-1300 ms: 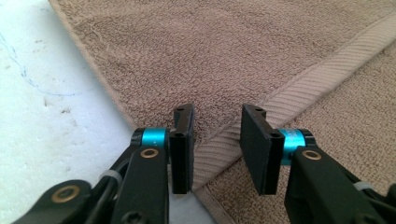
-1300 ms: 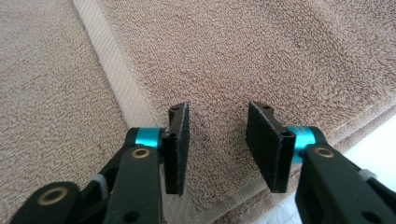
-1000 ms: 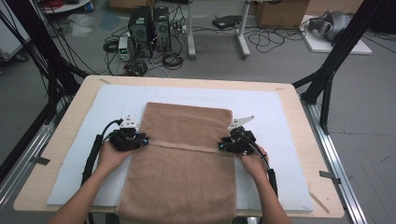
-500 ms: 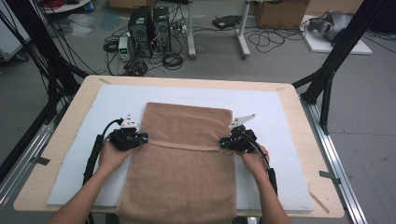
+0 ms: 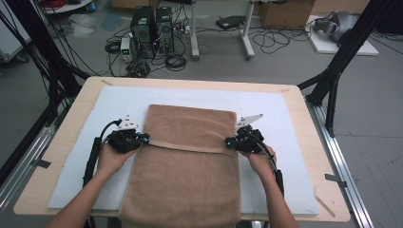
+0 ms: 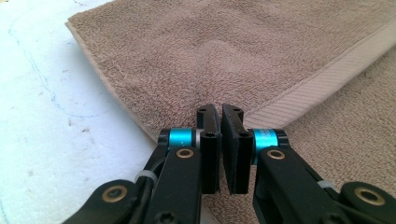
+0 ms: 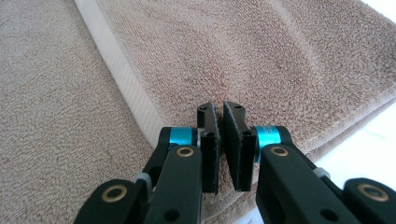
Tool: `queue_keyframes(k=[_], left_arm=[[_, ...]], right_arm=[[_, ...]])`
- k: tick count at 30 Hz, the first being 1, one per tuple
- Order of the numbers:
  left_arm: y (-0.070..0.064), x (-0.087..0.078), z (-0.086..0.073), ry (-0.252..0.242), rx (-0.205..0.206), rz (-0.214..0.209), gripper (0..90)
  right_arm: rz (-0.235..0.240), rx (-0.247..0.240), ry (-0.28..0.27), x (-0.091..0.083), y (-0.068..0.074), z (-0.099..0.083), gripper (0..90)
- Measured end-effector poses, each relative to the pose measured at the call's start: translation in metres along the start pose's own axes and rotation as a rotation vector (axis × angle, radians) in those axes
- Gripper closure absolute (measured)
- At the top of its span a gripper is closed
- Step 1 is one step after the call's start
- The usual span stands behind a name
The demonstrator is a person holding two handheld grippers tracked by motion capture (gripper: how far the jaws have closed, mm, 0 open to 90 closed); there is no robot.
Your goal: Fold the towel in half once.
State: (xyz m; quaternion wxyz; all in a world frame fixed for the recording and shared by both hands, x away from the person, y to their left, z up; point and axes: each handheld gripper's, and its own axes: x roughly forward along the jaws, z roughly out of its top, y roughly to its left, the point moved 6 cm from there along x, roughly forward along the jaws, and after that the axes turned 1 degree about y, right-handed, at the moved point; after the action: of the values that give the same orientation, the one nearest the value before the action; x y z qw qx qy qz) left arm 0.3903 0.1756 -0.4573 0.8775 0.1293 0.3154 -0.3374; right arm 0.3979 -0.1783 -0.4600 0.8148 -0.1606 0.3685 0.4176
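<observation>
A brown towel [image 5: 190, 180] lies on the white mat [image 5: 294, 123], its far part folded back toward me so that a pale hem band [image 5: 190, 145] runs across its middle. My left gripper [image 5: 142, 137] sits at the left end of that band and my right gripper [image 5: 230, 141] at the right end. In the left gripper view the jaws of the left gripper [image 6: 220, 109] are pressed together at the hem's corner [image 6: 317, 84], and the towel [image 6: 210, 51] puckers toward them. In the right gripper view the right gripper [image 7: 219, 107] pinches the folded layer beside the hem [image 7: 121, 70].
The mat lies on a wooden table [image 5: 62, 137] with black frame posts [image 5: 332, 80] at its far corners. The towel's near end hangs over the table's front edge. Bare mat [image 6: 46, 116] flanks the towel. Computers and cables [image 5: 152, 28] lie on the floor beyond.
</observation>
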Motion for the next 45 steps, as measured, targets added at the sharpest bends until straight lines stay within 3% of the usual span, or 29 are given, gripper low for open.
queue_keyframes(k=[13,29,45], left_arm=[[-0.005,-0.011,0.003,-0.024,0.006,-0.020,85.5],[-0.020,-0.031,0.005,-0.046,0.055,-0.048,85.7],[-0.034,-0.048,-0.011,-0.069,0.055,-0.075,85.7]], right_arm=[[0.031,-0.009,-0.016,-0.011,0.004,0.002,85.3],[0.069,-0.020,-0.032,-0.027,0.013,0.001,85.5],[0.100,-0.034,-0.062,-0.039,0.029,-0.006,85.5]])
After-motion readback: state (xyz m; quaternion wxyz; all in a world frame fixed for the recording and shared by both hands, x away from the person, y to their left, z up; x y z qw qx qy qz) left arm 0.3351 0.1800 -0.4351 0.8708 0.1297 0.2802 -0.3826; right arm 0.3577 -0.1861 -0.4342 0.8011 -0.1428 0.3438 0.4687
